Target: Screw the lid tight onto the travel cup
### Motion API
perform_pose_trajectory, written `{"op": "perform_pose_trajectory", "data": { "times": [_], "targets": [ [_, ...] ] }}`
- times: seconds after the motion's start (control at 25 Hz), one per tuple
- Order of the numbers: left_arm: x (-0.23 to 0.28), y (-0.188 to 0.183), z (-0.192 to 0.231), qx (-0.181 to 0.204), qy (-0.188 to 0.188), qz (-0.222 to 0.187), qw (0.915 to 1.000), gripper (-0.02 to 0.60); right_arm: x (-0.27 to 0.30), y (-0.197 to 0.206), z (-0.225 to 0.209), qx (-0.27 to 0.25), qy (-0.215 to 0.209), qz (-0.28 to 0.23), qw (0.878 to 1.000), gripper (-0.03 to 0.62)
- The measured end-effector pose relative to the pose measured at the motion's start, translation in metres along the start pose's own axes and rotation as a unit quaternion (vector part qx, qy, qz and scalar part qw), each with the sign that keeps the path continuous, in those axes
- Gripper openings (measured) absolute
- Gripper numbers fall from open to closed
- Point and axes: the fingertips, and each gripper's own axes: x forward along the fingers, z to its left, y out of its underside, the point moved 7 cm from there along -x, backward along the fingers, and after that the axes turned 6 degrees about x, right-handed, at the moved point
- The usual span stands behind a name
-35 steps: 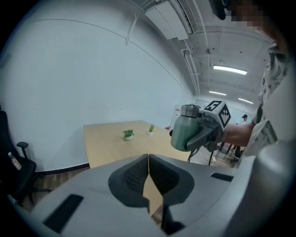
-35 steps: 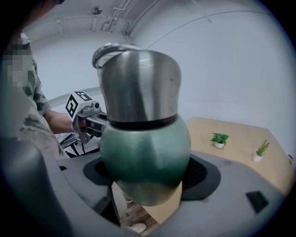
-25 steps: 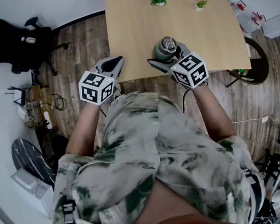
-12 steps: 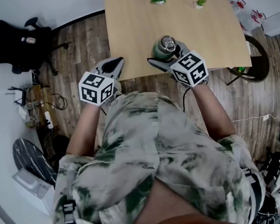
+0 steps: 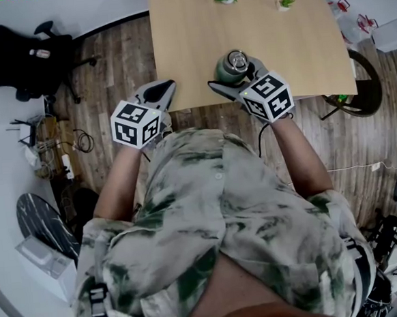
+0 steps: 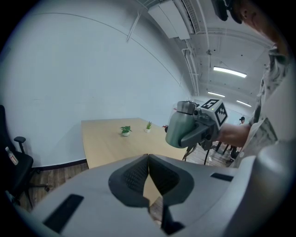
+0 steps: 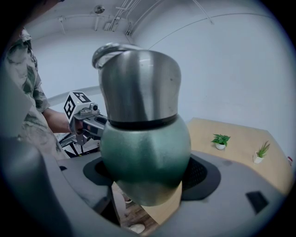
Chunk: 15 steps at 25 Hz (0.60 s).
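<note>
Left gripper (image 6: 148, 157) jaws together and empty, right gripper (image 6: 193, 134) clamping green travel cup (image 6: 177, 128), wooden table (image 6: 104, 144) ahead

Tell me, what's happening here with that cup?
A person holds a gripping tool in each hand at a wooden table. The right tool is clamped on a green travel cup, held up by the table's near edge, with its steel lid sitting on top. The left tool is shut and empty, off to the side. Whether the lid is tight can't be told.

walls (image 6: 69, 69): white | floor (image 5: 116, 65): dark wood planks | table (image 5: 196, 45): pale wood | chair (image 5: 12, 56): black, left
</note>
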Motion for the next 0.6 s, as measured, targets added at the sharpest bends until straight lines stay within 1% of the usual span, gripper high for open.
{"op": "perform_pose_trajectory", "data": {
  "times": [0.4,0.6],
  "targets": [
    [0.001,0.007,0.006,-0.006,-0.001,0.008,0.9999,0.024,0.008,0.001,-0.002,0.0,-0.004,0.005,1.0,0.405],
    [0.002,0.003,0.007,0.004,0.007,0.004,1.0,0.024,0.012,-0.002,-0.004,-0.003,-0.004,0.003,1.0,0.405]
  ]
}}
